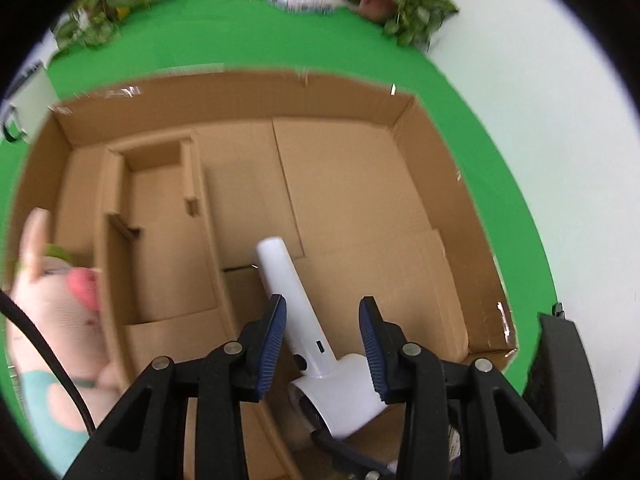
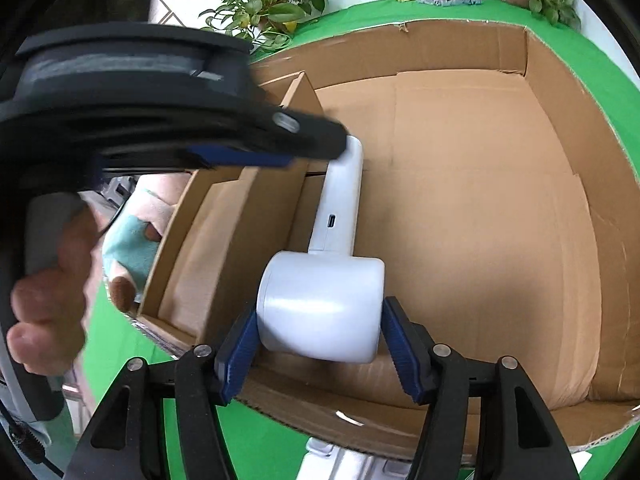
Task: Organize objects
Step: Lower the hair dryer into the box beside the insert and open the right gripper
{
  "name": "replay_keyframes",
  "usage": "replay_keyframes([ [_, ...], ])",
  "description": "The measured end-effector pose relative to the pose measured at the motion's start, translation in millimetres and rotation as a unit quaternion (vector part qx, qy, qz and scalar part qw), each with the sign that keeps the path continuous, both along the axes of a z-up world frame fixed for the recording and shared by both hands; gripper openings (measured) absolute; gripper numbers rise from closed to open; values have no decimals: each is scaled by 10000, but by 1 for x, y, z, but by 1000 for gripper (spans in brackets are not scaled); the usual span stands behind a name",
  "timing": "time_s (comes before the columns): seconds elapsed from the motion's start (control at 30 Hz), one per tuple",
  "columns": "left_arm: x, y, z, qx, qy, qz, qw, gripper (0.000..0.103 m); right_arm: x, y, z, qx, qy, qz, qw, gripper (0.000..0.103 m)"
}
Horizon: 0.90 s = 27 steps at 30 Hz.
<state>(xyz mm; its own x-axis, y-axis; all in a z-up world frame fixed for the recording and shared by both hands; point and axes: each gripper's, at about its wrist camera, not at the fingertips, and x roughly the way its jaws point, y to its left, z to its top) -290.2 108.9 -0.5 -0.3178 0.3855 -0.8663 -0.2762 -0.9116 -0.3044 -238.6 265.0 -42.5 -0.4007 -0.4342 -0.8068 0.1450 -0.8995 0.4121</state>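
A white handheld device [image 2: 320, 304] with a round head and a long handle is held over the open cardboard box [image 2: 480, 208]. My right gripper [image 2: 316, 354] is shut on its head. In the left wrist view the device [image 1: 292, 308] lies between the fingers of my left gripper [image 1: 322, 346], which is open; the left pad is near the handle. The left gripper also shows in the right wrist view [image 2: 240, 156], its tip by the end of the handle. A pink plush pig [image 1: 48, 304] sits in the box's left compartment.
A cardboard divider [image 1: 160, 232] forms narrow compartments at the box's left. The box stands on a green cloth [image 1: 280, 48]. Potted plants [image 1: 400, 0] and small packets [image 1: 300, 2] stand at the far edge. A black object [image 1: 560, 360] is at the right.
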Motion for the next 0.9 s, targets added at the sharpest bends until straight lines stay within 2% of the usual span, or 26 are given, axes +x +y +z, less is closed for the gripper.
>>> replay_keyframes([
  [0.17, 35, -21, 21, -253, 718, 19, 9971, 37, 3, 18, 22, -443, 129, -22, 9989, 60],
  [0.23, 50, -33, 16, -436, 838, 62, 9955, 37, 2, 22, 27, -423, 101, -113, 9990, 57],
  [0.27, 56, -34, 9, -554, 871, 102, 9946, 37, 1, 21, 29, -326, 12, -165, 9993, 49],
  [0.3, 62, -39, 3, -656, 855, 121, 9941, 37, -4, 22, 28, -253, -75, -185, 9995, 43],
  [0.47, 71, -48, -28, -678, 576, 236, 9958, 35, -25, 12, 27, -92, -327, -144, 9993, 39],
  [0.53, 75, -50, -35, -651, 577, 209, 9960, 33, -28, 12, 21, 21, -443, -168, 9989, 34],
  [0.67, 80, -48, -36, -651, 655, 92, 9957, 33, -29, 7, 17, 146, -567, -123, 9982, 34],
  [0.77, 83, -51, -38, -664, 679, 51, 9955, 33, -26, 6, 21, 175, -645, -286, 9974, 34],
  [0.9, 85, -54, -38, -658, 697, 0, 9954, 31, -4, 16, 15, -184, -731, -766, 9942, 31],
])
